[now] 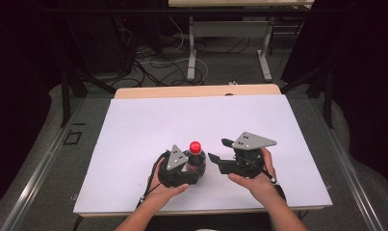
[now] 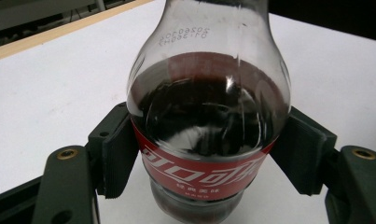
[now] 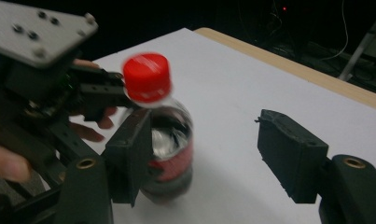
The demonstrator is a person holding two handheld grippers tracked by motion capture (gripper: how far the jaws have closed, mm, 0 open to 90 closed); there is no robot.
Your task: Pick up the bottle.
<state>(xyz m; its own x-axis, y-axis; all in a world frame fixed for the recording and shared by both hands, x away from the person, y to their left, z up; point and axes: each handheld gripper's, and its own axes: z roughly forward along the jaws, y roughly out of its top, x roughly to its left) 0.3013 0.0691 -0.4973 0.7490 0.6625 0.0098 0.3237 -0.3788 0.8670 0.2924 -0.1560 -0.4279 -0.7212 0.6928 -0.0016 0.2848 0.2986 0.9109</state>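
Bottle: a small cola bottle with dark drink, a red label and a red cap; it stands upright on the white table, at about 6 o'clock of the sheet, near the person's edge.
Left gripper: the left gripper is closed on the bottle; in the left gripper view its two black pads press the body from both sides at the level of the label.
Left hand: the left hand holds that gripper from below, at about 7 o'clock from the bottle.
Right gripper: the right gripper is at about 3 o'clock from the bottle, just beside it and apart from it; the jaws are partly open with nothing between them.
Right hand: the right hand holds this gripper from behind.
Right gripper view: the bottle is to the left, partly behind the left jaw; white table shows between the jaws.
Grey plates: one three-cornered plate is on top of the right gripper, another on the left one.
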